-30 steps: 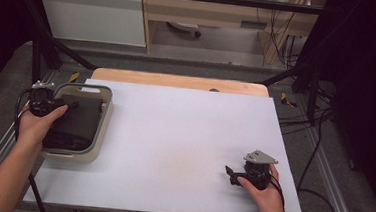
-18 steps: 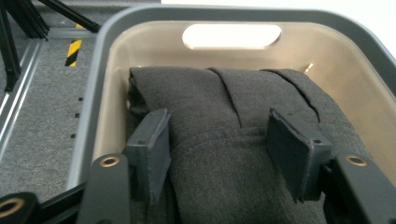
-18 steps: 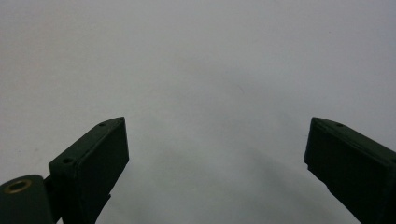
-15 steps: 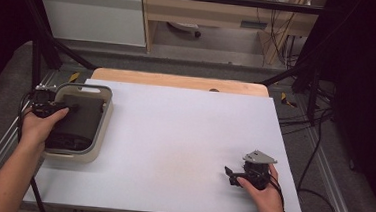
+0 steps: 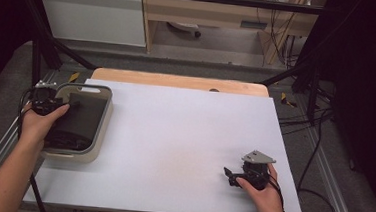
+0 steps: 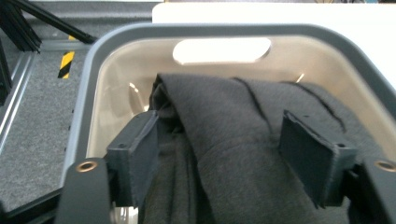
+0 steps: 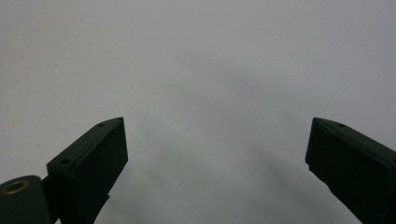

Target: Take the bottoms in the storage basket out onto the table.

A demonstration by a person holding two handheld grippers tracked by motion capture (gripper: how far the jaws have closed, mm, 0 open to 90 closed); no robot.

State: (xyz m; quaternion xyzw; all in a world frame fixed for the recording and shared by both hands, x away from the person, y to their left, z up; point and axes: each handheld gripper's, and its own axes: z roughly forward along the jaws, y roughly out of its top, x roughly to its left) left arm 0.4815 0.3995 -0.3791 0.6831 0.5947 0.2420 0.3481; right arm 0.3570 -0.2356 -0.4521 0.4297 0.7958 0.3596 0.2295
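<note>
A grey-rimmed beige basin [image 5: 103, 122] sits at the table's left edge, its handle cutout [image 6: 222, 50] on the far wall. A dark grey cloth [image 6: 233, 140] lies bunched inside the basin [image 6: 93, 93]. My left gripper [image 5: 73, 104] reaches in over the cloth [image 5: 77, 123]. Its jaws have just been opening. In the left gripper view my left gripper [image 6: 219, 122] straddles a fold of the cloth without pinching it. My right gripper [image 5: 227, 174] rests low on the white table top near the front right, pointing left. Its jaws [image 7: 215, 123] stand wide apart with nothing between them.
A white sheet [image 5: 184, 136] covers the table, with a wooden board [image 5: 178, 80] showing along the far edge. Black frame struts [image 5: 44, 51] stand behind the basin. Cables [image 5: 317, 170] hang off the right side, over grey carpet.
</note>
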